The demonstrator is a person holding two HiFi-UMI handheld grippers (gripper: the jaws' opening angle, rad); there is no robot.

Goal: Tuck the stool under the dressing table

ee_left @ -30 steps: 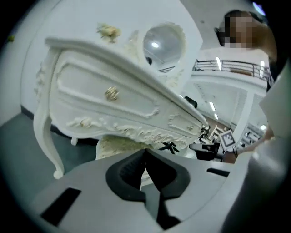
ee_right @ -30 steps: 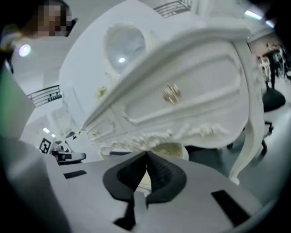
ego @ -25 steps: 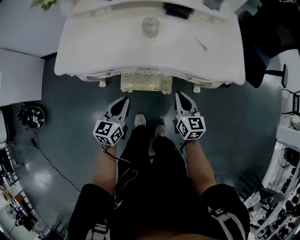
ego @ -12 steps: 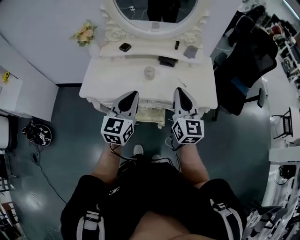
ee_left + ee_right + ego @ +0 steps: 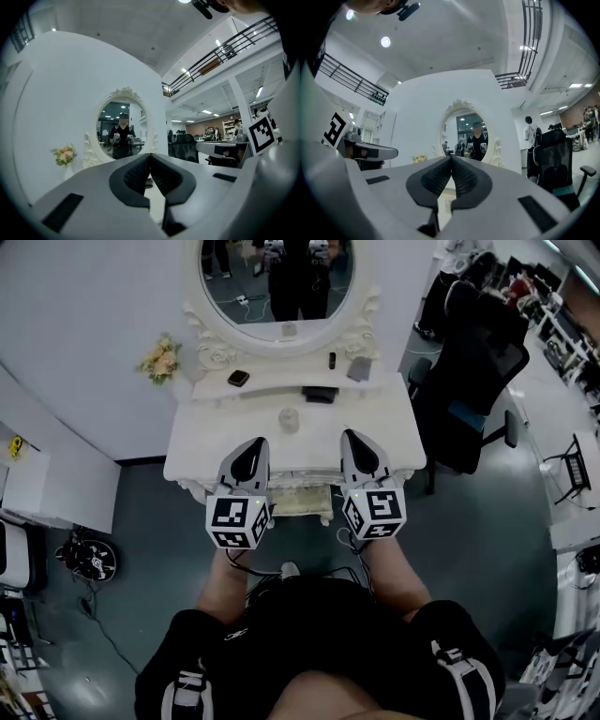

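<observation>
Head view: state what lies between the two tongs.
Bare dressing table top between left tongs and right tongs; nearer the person, the cream stool under its edge. Head view.

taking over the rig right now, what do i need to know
Left gripper: shut, empty, raised and facing the mirror.
Right gripper: shut, empty, raised alongside it.
Stool: under the dressing table, only a front strip showing between the grippers.
Done: stool looks tucked in.
Left: probably nothing; maybe check it sits straight.
</observation>
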